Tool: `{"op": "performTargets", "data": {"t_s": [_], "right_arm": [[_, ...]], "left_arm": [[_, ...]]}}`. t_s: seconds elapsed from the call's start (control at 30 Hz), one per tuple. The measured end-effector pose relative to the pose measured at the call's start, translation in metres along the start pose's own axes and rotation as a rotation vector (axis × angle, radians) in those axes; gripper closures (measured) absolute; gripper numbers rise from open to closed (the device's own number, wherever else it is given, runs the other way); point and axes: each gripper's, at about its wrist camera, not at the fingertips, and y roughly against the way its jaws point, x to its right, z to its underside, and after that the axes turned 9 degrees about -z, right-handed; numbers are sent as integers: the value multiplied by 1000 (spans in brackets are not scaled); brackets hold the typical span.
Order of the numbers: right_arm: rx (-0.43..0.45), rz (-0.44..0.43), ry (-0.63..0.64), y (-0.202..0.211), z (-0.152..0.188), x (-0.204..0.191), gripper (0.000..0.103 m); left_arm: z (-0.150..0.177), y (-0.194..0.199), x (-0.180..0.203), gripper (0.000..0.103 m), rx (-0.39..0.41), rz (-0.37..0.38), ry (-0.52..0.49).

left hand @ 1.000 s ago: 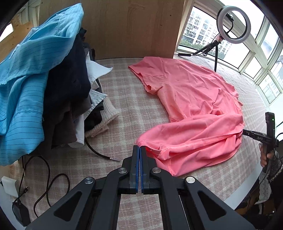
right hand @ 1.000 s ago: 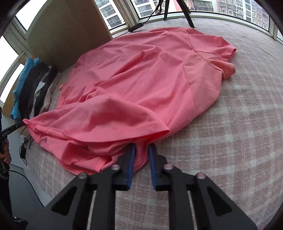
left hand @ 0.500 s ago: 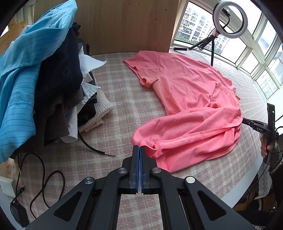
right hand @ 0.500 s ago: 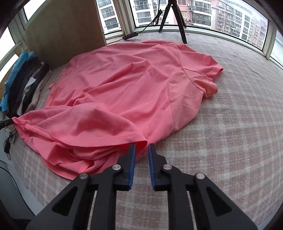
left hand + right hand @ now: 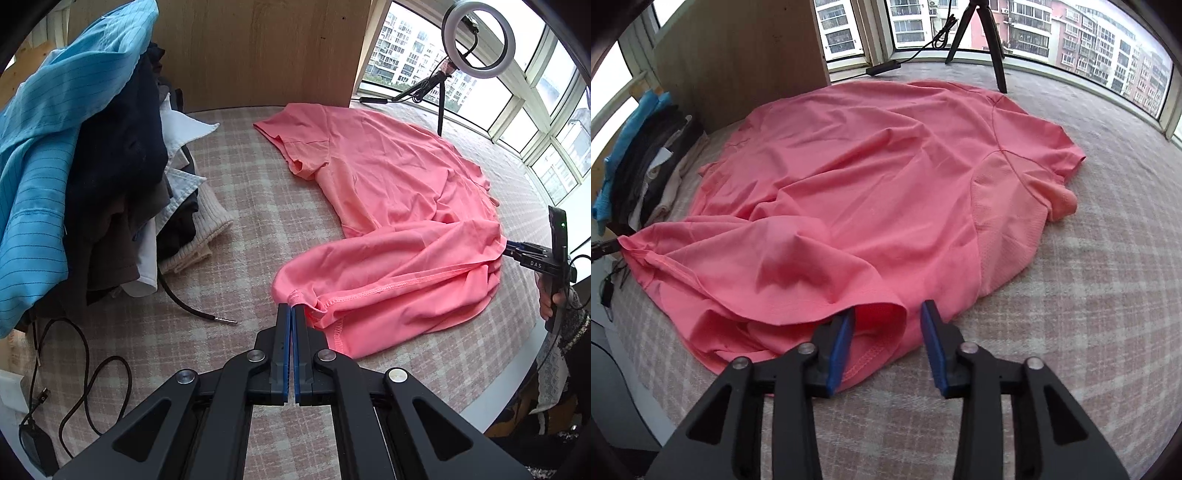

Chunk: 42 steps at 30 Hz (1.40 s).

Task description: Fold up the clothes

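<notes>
A pink T-shirt (image 5: 399, 206) lies spread on the checked bed cover (image 5: 243, 206), its hem folded back toward the collar. My left gripper (image 5: 292, 309) is shut on the left hem corner of the T-shirt. In the right wrist view the T-shirt (image 5: 886, 184) fills the middle. My right gripper (image 5: 888, 314) is open, its jaws wide apart around the right hem corner, which lies loose between them. The right gripper also shows in the left wrist view (image 5: 517, 249) at the shirt's right edge.
A pile of clothes (image 5: 74, 177) with a light blue shirt on top stands at the left. Black cables (image 5: 92, 369) lie near the front left edge. A ring light on a tripod (image 5: 476, 37) stands at the back by the windows. A wooden board (image 5: 258, 51) stands behind.
My right gripper has opened and let go of the right hem corner. The left gripper has stayed shut on its corner, and the hem has shifted slightly toward the collar.
</notes>
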Motion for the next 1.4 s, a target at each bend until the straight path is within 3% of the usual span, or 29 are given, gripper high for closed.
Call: {"op": "performTargets", "data": {"t_s": [0.03, 0.2, 0.27, 0.43, 0.5, 0.6, 0.73, 0.97, 1.03, 1.1, 1.4], "right_arm": [[4, -19, -4, 3, 1, -2, 101], [47, 47, 42, 47, -6, -21, 102], [85, 93, 97, 90, -21, -26, 102], [292, 181, 198, 241, -68, -41, 102], [353, 206, 214, 286, -72, -43, 102], [366, 221, 231, 318, -54, -40, 102], [271, 215, 209, 306, -5, -17, 102], [93, 113, 39, 267, 91, 48, 102], [70, 89, 4, 260, 109, 63, 102], [47, 91, 20, 250, 119, 69, 102], [-39, 57, 119, 211, 138, 63, 102]], "left_arm": [[0, 0, 0, 103, 1, 0, 2], [-3, 16, 1, 103, 43, -3, 23], [-8, 37, 1, 103, 87, 19, 47], [-4, 110, 18, 103, 225, 52, 36], [6, 129, 28, 103, 249, 75, 35], [32, 142, 44, 103, 250, 91, 48], [76, 135, 60, 103, 183, 98, 117], [162, 94, 105, 103, 29, 92, 224], [176, 84, 121, 103, 26, 27, 200], [185, 71, 132, 103, 25, -12, 182], [211, 47, 144, 103, 12, -64, 205]]}}
